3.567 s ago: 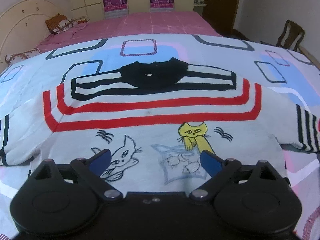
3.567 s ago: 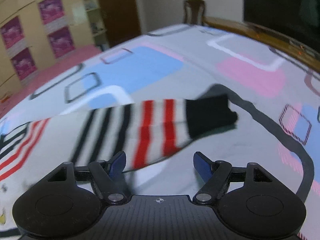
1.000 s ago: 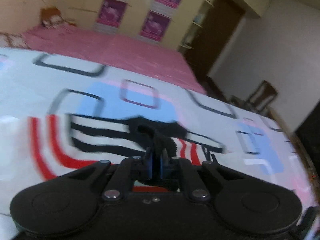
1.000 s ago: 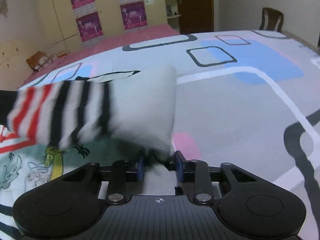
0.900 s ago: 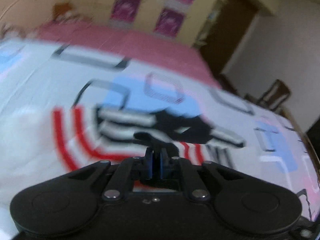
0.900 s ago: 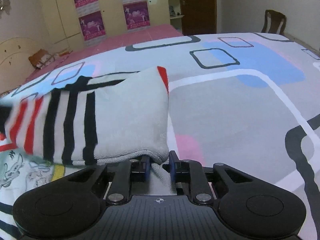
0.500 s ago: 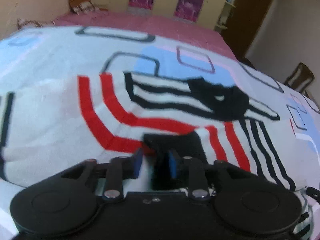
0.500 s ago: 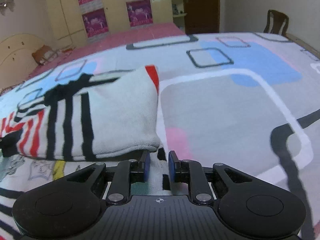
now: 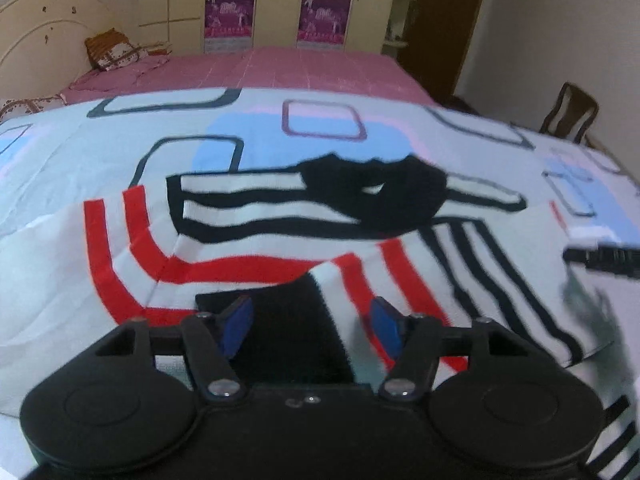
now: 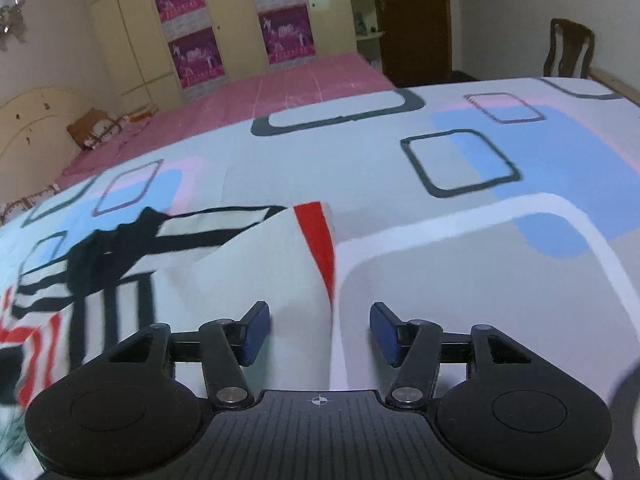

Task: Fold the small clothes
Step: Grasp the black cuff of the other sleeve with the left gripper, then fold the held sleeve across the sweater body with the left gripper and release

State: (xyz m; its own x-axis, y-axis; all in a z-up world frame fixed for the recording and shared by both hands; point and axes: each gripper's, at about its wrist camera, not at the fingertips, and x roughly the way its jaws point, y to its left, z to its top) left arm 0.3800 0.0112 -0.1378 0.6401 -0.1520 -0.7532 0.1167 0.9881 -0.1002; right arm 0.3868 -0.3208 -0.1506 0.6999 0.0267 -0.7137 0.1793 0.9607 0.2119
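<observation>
A small white sweater (image 9: 240, 236) with red and black stripes and a black collar (image 9: 380, 196) lies flat on the patterned bedsheet (image 9: 304, 148). Its right sleeve is folded across the chest, and the black cuff (image 9: 288, 328) lies between the blue pads of my left gripper (image 9: 312, 326). The left jaws are opening and no longer press the cuff. In the right wrist view the folded side edge of the sweater (image 10: 276, 280) runs between the pads of my right gripper (image 10: 318, 334), whose jaws are opening too, clear of the cloth.
The sheet (image 10: 480, 240) spreads wide to the right of the sweater. A pink bedspread (image 9: 260, 68) and a pillow (image 9: 114, 50) lie beyond, with a wardrobe (image 10: 224, 28) behind. A wooden chair (image 10: 568, 52) stands at the far right. The right gripper's tip (image 9: 600, 258) shows in the left view.
Both grippers have let go: the left released the black cuff onto the chest and sank, the right released the folded side edge and moved sideways. The sleeve now rests flat across the sweater.
</observation>
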